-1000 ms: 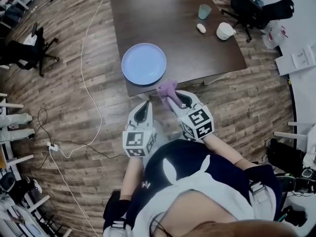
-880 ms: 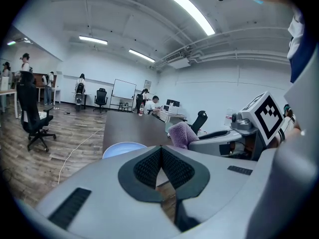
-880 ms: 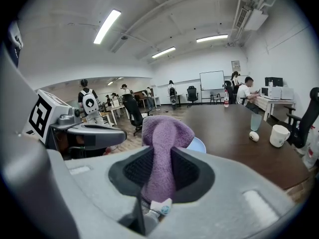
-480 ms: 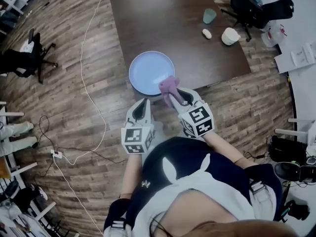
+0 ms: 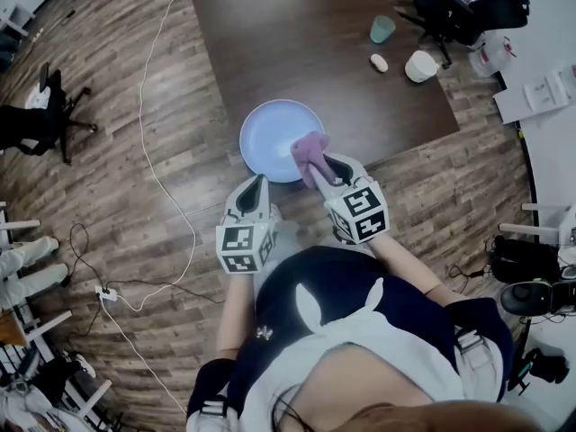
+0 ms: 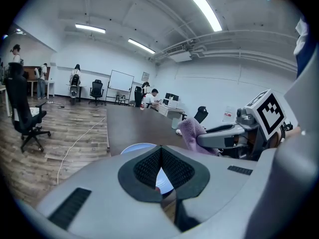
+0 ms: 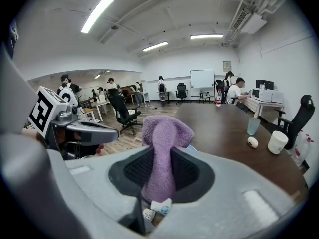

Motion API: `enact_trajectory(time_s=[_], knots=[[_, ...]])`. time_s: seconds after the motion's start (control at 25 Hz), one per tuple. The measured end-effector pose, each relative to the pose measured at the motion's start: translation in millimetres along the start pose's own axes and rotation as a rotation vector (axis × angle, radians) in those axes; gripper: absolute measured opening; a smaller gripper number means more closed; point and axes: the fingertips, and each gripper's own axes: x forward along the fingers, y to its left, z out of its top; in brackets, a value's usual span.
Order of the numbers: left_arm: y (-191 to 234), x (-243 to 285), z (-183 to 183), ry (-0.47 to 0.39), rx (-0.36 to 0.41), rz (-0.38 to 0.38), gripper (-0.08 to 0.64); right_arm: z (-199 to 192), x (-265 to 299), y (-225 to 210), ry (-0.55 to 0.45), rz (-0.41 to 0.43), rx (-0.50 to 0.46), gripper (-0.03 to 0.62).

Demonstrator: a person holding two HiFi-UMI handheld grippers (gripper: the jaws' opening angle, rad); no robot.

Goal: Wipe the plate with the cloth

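Plate (image 5: 270, 133): pale blue and round, lying flat on the dark table (image 5: 297, 43) at the edge nearest the person; its face is bare.
Cloth (image 5: 309, 149): purple and fluffy, bunched into an upright tuft. In the head view it sits over the plate's near right rim; whether it touches the plate I cannot tell.
Right claw (image 5: 317, 171): pinching the cloth. In the right gripper view both pads press on the cloth's lower part, and its bunched top rises above them. The claw points at the plate from the plate's near right side.
Left claw (image 5: 255, 184): pressed together at the tips, with nothing caught between them. It lies just off the plate's near left rim, over the wooden floor (image 5: 135, 106), and points toward the plate. A sliver of the plate shows through the small gap behind the tips in the left gripper view.
Green cup (image 5: 382, 29): upright, well beyond the plate on its far right.
White mug (image 5: 419, 65): near the table's right edge, well apart from the plate.
Small white object (image 5: 380, 62): between cup and mug, too small to identify.
White cable (image 5: 148, 151): trailing across the floor, left of the plate.
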Motion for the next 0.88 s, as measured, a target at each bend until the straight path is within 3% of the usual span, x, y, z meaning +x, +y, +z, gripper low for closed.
enact_trajectory(time_s=[0.48, 0.88], knots=[[54.0, 31.1, 4.6, 0.070, 0.034, -0.066, 0.005, 22.3, 49.9, -10.2, 0.012, -0.080, 0.032, 0.100], [86.8, 46.4, -11.8, 0.125, 0.048, -0.112, 0.005, 15.6, 82.7, -13.0, 0.075, -0.189, -0.010, 0.100]])
